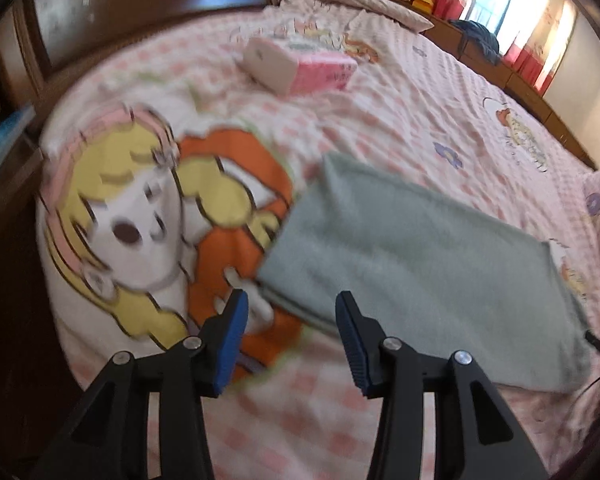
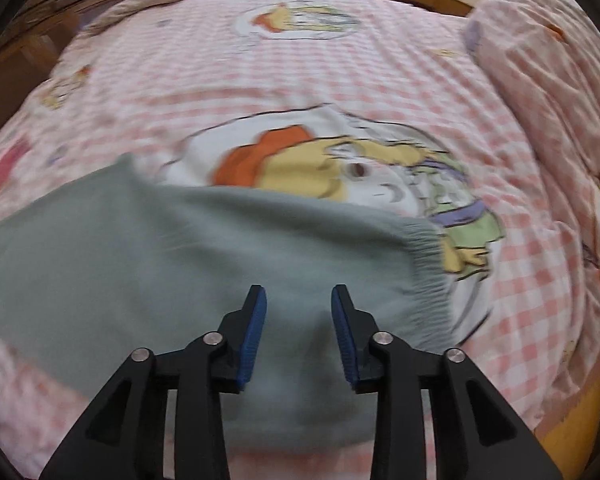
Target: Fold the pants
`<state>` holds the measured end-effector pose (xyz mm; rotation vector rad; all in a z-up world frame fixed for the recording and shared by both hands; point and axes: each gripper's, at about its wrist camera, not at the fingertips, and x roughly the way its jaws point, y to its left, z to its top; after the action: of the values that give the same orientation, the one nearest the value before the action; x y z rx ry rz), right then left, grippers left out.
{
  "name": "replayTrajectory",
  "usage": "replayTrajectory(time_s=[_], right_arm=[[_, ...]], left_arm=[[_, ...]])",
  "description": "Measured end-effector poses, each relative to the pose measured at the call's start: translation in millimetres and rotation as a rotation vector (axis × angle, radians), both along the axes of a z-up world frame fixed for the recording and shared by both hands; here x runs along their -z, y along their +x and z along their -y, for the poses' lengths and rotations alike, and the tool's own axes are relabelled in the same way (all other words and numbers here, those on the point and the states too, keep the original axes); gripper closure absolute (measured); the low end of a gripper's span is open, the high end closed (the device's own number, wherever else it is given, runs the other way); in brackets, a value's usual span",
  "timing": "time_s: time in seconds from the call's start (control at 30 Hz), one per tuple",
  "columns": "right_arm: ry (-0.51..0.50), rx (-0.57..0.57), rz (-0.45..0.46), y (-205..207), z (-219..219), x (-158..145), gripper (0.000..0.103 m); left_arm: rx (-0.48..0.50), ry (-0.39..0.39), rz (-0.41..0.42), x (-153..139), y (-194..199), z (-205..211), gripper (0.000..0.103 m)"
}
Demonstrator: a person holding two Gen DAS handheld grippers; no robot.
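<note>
1. Two grippers: left gripper point(image 1: 290, 300) and right gripper point(image 2: 299, 294), fingers spread, empty.
2. One pair of grey-green pants point(image 2: 148, 256), folded flat on the bed point(image 2: 260, 84), below both.
3. One pink box point(image 1: 300, 65) farther away; wooden furniture, red curtains.

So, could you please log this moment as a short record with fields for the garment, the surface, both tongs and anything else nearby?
garment: grey-green pants, lying flat and already folded, elastic waistband showing
surface: bed with pink checked cartoon sheet
left tongs: open, empty, above the pants' near edge
right tongs: open, empty, above the pants
other: pink and white box farther up the bed
image quality: motion blur in both views
</note>
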<state>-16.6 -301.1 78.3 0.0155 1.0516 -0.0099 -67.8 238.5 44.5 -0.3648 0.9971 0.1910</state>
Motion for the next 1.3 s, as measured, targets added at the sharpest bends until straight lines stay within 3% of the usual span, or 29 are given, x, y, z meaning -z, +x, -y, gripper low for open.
replayTrajectory(time_s=[0.17, 0.43, 0.7, 0.93, 1.13, 1.3], right_arm=[[0.090, -0.081, -0.055, -11.5, -34.0, 4.1, 0.067], [0.093, -0.120, -0.125, -15.1, -59.7, 30.1, 0.067], [0.108, -0.118, -0.135, -11.3, -61.0, 38.5, 0.060], [0.115, -0.130, -0.134, -8.6, -64.4, 43.4, 0.049], [0.190, -0.144, -0.148, -4.4, -62.1, 47.1, 0.035], [0.209, -0.148, -0.139, -5.3, -61.0, 47.9, 0.033]], left_arm=[[0.013, -0.118, -0.009, 11.1, -4.2, 9.2, 0.055], [0.006, -0.176, 0.018, 20.6, 1.7, 12.7, 0.055], [-0.043, -0.253, 0.042, 32.5, 10.0, 5.4, 0.055], [-0.073, -0.255, 0.132, 20.2, 9.0, 1.6, 0.055], [-0.089, -0.207, 0.107, 28.3, 23.6, 2.6, 0.055], [-0.104, -0.176, 0.108, 35.9, 30.1, 4.0, 0.055]])
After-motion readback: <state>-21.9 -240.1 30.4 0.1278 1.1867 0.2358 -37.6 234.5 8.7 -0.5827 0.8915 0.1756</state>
